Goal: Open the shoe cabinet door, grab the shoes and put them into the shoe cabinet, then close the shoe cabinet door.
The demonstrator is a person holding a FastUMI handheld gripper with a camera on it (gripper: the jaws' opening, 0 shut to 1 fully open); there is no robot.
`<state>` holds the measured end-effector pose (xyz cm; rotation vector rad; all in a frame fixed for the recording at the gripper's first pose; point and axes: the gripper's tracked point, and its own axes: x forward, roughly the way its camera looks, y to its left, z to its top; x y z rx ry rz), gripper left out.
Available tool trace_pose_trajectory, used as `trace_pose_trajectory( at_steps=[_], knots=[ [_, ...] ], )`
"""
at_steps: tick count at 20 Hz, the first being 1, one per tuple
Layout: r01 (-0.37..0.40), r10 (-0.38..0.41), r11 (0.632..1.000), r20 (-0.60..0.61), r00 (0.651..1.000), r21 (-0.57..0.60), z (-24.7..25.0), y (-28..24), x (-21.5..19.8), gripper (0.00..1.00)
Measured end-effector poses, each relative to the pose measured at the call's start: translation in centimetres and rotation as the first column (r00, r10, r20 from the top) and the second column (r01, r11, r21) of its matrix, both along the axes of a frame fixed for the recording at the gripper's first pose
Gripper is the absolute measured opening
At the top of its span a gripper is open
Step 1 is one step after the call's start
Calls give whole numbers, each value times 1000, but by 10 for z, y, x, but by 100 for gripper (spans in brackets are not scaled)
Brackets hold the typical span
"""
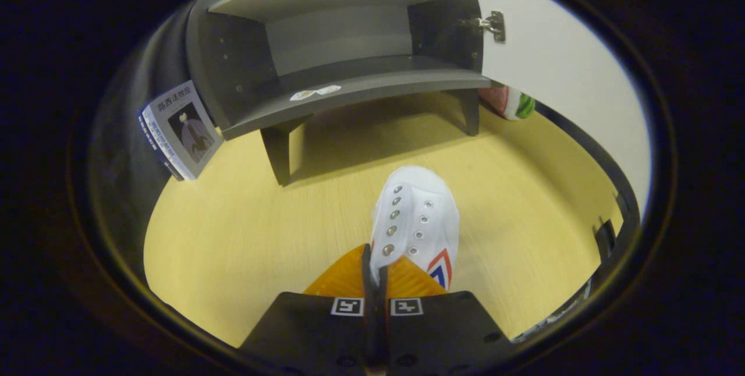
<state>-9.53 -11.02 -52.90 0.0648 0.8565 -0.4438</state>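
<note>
Okay: gripper point(376, 274) fingers pinched together on the white shoe's point(416, 222) edge, low centre of frame, toe pointing at the cabinet point(343, 82). Cabinet sits upper centre, door point(559, 67) swung open at right, shelves bare; a book point(180, 130) leans at its left.

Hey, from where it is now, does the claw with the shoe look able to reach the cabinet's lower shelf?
Probably yes. The claw is shut on the white shoe, the cabinet door stands open, and bare floor lies ahead of the lower shelf.
</note>
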Motion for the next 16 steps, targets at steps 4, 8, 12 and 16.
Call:
trace_pose_trajectory(
  at_steps=[4, 8, 12, 16],
  knots=[
    [17, -17, 1000, 48, 999, -9, 34, -6, 3, 2],
    [-5, 10, 999, 114, 993, -45, 89, -5, 16, 2],
    [-28, 51, 994, 206, 977, -110, 160, -2, 35, 2],
    [-35, 81, 986, 282, 956, -165, 227, 2, 52, 2]
  ],
)
